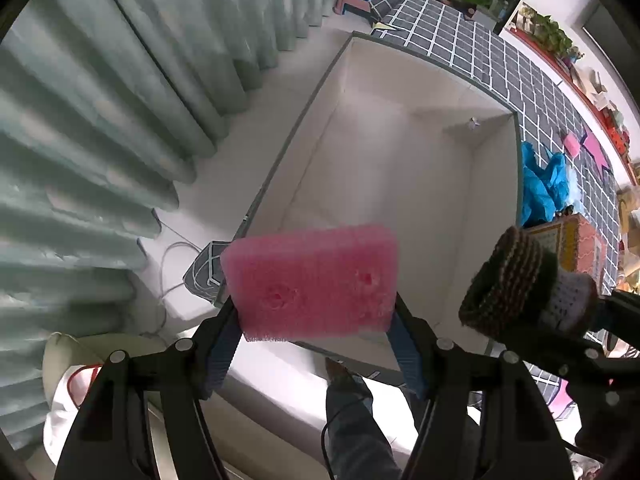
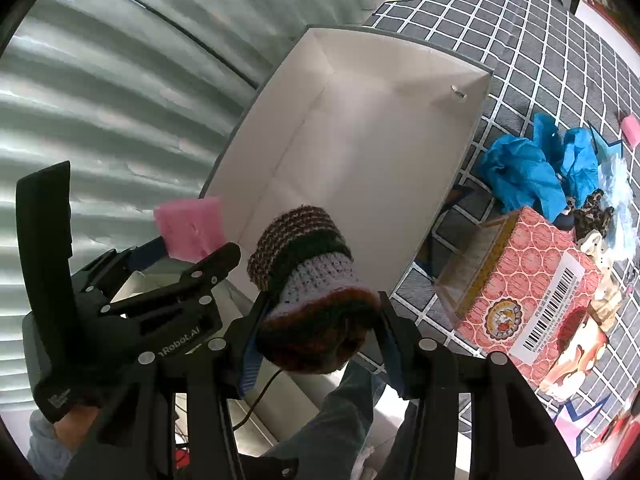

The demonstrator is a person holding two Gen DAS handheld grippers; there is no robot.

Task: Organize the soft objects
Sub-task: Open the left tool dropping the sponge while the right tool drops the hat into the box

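1. Progress: early, I judged. The white box (image 1: pixel 400 168) in the centre of the left wrist view was bare inside, apart from one tiny white scrap near its far right corner; I couldn't tell what that was.
2. Two items were in hand and poised above the box's near end, neither dropped in yet.
3. Left to do, as far as I could see: a blue crumpled cloth (image 2: pixel 532 168) w/ other soft bits heaped at the right of the right wrist view, just behind the red patterned carton (image 2: pixel 532 288), plus a small pink piece (image 2: pixel 632 130) at the far right edge, all on the grid-patterned cloth (image 2: pixel 500 28). So most of the sorting was still ahead.
4. Left gripper (image 1: pixel 316 320): fingers (image 1: pixel 224 344) stood fairly wide apart but clamped on the pink sponge (image 1: pixel 312 280), one pad on each short end. The sponge sat lower centre of the left wrist view, level across the fingers, over the box's near rim.
5. Right gripper (image 2: pixel 320 332): fingers (image 2: pixel 250 364) about half apart, clamped on the striped knitted roll (image 2: pixel 308 272), pads pressing its lower end. The roll stuck up into frame centre, over the box's near end, just beside the sponge but not touching it, as far as I could tell.
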